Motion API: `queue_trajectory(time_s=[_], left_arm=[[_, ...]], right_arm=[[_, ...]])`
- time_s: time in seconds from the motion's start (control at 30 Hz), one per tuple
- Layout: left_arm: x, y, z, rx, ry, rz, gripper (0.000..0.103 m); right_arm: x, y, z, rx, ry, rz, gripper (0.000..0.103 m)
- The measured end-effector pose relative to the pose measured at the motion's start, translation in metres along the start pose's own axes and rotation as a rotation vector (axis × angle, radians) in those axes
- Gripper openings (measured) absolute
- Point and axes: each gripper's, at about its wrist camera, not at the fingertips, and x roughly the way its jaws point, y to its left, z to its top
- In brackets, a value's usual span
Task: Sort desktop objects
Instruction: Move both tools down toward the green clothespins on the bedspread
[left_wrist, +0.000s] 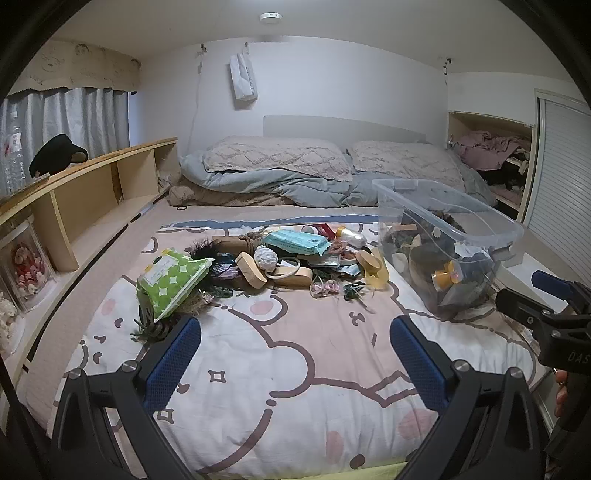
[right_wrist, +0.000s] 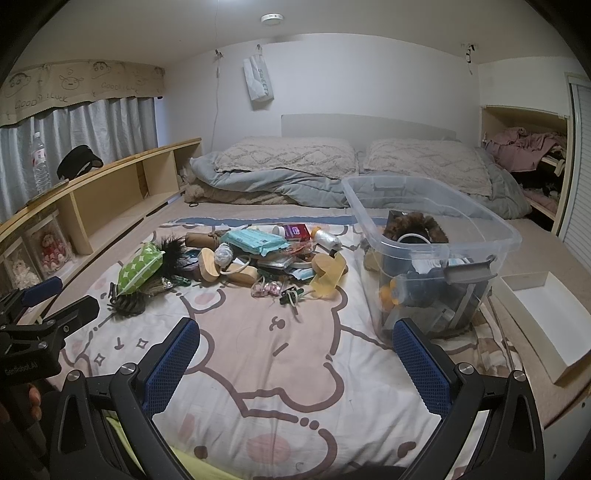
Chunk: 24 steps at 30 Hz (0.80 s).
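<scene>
A heap of small objects lies on a cartoon-print blanket (left_wrist: 280, 354): a green dotted wipes pack (left_wrist: 168, 282), a teal tissue pack (left_wrist: 295, 242), wooden oval boxes (left_wrist: 253, 271), a yarn ball (left_wrist: 266, 255) and hair clips (left_wrist: 325, 288). To its right stands a clear plastic bin (left_wrist: 447, 243) (right_wrist: 428, 236), partly filled. My left gripper (left_wrist: 295, 332) hovers open over the blanket's near part, nothing between its blue pads (left_wrist: 177, 354). My right gripper (right_wrist: 295, 332) is open too, its right pad (right_wrist: 417, 354) near the bin's front corner. Each gripper shows at the other view's edge.
A wooden shelf unit (right_wrist: 110, 188) runs along the left with a water bottle (right_wrist: 40, 166) and a black cap (right_wrist: 79, 160). Pillows and a folded duvet (right_wrist: 295, 177) lie at the far end. A white box lid (right_wrist: 535, 321) sits right of the bin.
</scene>
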Motion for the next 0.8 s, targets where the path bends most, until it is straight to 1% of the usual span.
queue_trajectory(time_s=[0.13,0.4,0.8], left_arm=[[0.003,-0.001,0.000,0.001,0.006,-0.002,0.103],[0.009,0.002,-0.002,-0.003,0.017,-0.007,0.103],[0.036,0.002,-0.015,-0.011,0.079,-0.027,0.103]], right_arm=[[0.005,-0.006,-0.007,0.002,0.005,-0.001,0.103],[0.012,-0.003,-0.009,0.002,0.024,-0.002,0.103],[0.039,-0.002,-0.017,0.008,0.098,0.002,0.103]])
